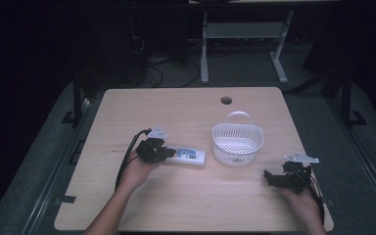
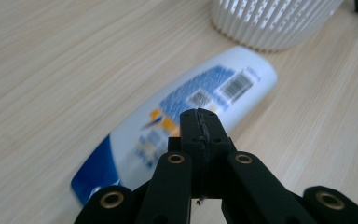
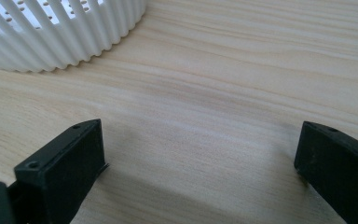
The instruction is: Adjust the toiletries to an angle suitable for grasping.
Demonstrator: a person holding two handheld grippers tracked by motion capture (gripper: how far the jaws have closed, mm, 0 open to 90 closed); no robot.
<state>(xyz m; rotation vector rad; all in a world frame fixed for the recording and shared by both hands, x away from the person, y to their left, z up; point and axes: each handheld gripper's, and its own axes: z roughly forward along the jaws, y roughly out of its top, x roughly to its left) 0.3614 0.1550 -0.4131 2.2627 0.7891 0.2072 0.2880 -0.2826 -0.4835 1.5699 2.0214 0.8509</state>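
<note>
A: The left gripper point(image 2: 199, 122) hovers over the shampoo bottle point(image 1: 188, 157) lying flat left of the white basket point(image 1: 238, 142), jaws pressed together, holding nothing

B: Approach stage (probably): spread them first. The right gripper point(image 3: 200, 154) waits wide open, empty

Looks like a lab or test-bench room, not a home: a light wood-grain table point(image 1: 186, 200) with a cable grommet hole point(image 1: 226, 100) is sitting on grey flooring under dim lighting. Behind it, loose cables point(image 1: 152, 68) are trailing across the floor and the white legs of another desk point(image 1: 240, 44) are standing in the dark background. Dark metal frame rails point(image 1: 345, 98) are flanking the table on both sides.
</note>
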